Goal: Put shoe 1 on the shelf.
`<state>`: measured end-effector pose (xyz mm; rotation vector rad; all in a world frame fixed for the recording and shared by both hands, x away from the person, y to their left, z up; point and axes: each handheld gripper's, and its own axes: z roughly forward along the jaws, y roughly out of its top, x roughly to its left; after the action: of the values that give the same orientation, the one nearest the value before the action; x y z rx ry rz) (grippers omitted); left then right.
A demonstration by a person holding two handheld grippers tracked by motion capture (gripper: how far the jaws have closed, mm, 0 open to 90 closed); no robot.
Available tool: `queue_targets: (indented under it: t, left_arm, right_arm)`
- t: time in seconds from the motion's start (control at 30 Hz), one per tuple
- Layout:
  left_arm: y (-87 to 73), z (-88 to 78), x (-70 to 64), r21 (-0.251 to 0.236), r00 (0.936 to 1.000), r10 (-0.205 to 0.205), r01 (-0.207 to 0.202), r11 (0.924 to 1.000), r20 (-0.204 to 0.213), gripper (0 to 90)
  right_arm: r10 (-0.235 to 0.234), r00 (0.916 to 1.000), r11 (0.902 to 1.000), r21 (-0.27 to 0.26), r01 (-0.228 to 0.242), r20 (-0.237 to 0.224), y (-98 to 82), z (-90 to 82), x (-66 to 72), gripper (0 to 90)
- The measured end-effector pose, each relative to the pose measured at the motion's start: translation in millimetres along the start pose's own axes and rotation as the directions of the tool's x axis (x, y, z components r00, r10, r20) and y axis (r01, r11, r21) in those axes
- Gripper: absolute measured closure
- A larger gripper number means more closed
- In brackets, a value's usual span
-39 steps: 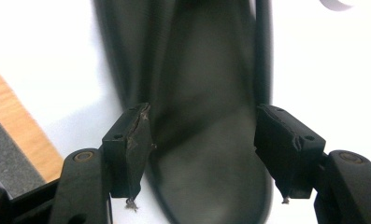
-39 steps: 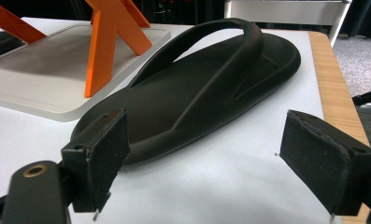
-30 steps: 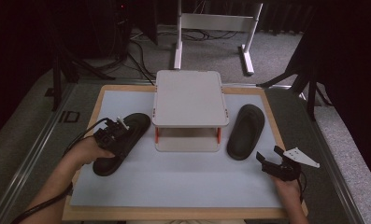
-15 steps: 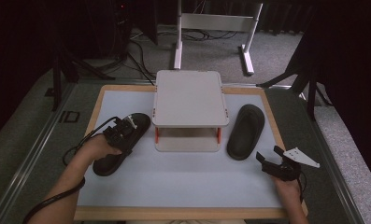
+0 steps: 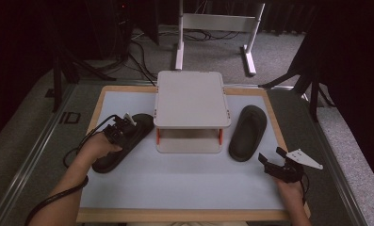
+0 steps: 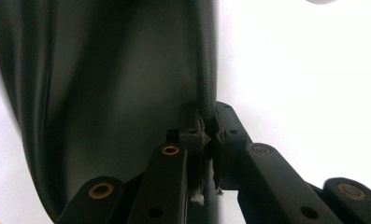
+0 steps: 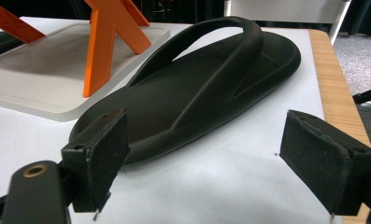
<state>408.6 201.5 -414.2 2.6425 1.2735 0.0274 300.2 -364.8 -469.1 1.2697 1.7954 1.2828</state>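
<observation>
Two black flip-flops lie sole-down on the white surface, one to each side of the small two-tier rack. The left flip-flop lies slanted, its toe end towards the rack, and the thin rim of its edge is pinched where the left gripper view shows it. The right flip-flop rests flat, strap arching upwards, toe end pointing away from the person, free of any contact
</observation>
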Motion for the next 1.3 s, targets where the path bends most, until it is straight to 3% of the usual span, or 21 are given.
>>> queue_targets:
  t: [0.33, 0.9, 1.03, 1.3]
  left_arm:
    - [1.5, -34.6, 11.3, -0.063, 0.997, -0.048, 0.044, 0.997, -0.061, 84.7]
    - [18.9, -111.9, 9.2, -0.115, 0.9915, -0.067, 0.055, 0.9919, -0.111, 84.7]
    - [25.7, -130.7, 8.0, -0.135, 0.9862, -0.085, 0.066, 0.9887, -0.142, 84.7]
    - [48.5, -163.3, -14.6, -0.154, 0.9855, -0.027, 0.001, 0.988, -0.168, 84.7]
  right_arm:
    - [0.001, 1.0, 1.0, 0.001, -0.001, 0.0, 0.0, 0.1, 0.0, 15.2]
    - [0.006, 1.0, 1.0, 0.001, -0.006, -0.003, 0.0, 0.2, -0.4, 15.2]
    - [0.007, 1.0, 1.0, 0.0, -0.007, -0.002, 0.1, 0.2, -0.4, 15.2]
    - [0.004, 1.0, 1.0, 0.002, -0.004, -0.001, 0.1, 0.5, -0.3, 15.2]
